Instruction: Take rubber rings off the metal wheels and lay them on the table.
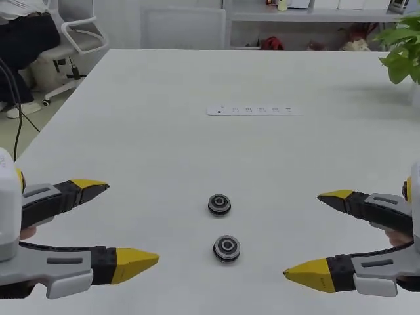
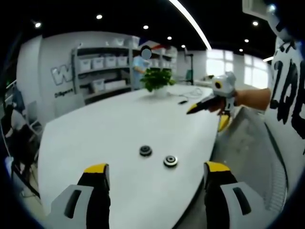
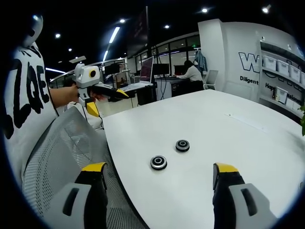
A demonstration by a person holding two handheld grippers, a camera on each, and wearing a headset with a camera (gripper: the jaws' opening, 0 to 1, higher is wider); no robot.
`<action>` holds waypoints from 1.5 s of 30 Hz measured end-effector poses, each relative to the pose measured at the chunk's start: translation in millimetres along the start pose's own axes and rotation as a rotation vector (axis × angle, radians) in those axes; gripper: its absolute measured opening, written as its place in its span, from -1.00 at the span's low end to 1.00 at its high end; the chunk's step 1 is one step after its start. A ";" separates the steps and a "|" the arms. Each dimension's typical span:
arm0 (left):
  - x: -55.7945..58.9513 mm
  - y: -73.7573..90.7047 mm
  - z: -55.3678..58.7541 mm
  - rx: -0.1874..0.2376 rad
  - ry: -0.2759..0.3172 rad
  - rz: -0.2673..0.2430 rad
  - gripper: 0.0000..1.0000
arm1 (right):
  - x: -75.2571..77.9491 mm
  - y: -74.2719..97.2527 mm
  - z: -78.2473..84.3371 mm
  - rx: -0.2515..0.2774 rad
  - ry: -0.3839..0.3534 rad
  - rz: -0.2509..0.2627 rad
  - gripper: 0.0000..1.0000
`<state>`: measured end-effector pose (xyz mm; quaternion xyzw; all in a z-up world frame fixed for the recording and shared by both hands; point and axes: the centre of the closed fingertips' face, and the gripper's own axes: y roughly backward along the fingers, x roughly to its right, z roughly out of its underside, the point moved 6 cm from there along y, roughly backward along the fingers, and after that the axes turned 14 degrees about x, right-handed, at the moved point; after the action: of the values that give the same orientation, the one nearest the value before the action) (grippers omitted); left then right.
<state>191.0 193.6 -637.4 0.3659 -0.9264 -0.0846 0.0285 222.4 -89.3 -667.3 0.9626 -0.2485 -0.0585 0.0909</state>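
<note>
On the table [image 1: 197, 85] rest two metal wheels [image 1: 219, 204] [image 1: 226, 248]

White table [image 1: 197, 79], shelving [image 2: 102, 71], office chair [image 1: 82, 36]

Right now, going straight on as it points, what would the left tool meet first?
Likely the metal wheels, lying ahead between the open jaws of the left tool; its height above the table is unclear, so it might pass over.

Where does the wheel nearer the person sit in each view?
Head view: nearer wheel low centre, below the farther wheel.
Left gripper view: the right one of the pair.
Right gripper view: the left one of the pair.
Shared landmark: the farther wheel, close beside it on the white table.
</note>
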 end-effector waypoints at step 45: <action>-7.8 -13.3 -6.4 0.038 -0.020 0.042 0.59 | 11.1 -7.7 -15.2 0.075 0.042 -0.004 0.76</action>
<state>206.3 188.4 -633.5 0.3458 -0.9356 -0.0700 0.0141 238.1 -85.9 -654.7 0.9669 -0.2464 -0.0290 0.0597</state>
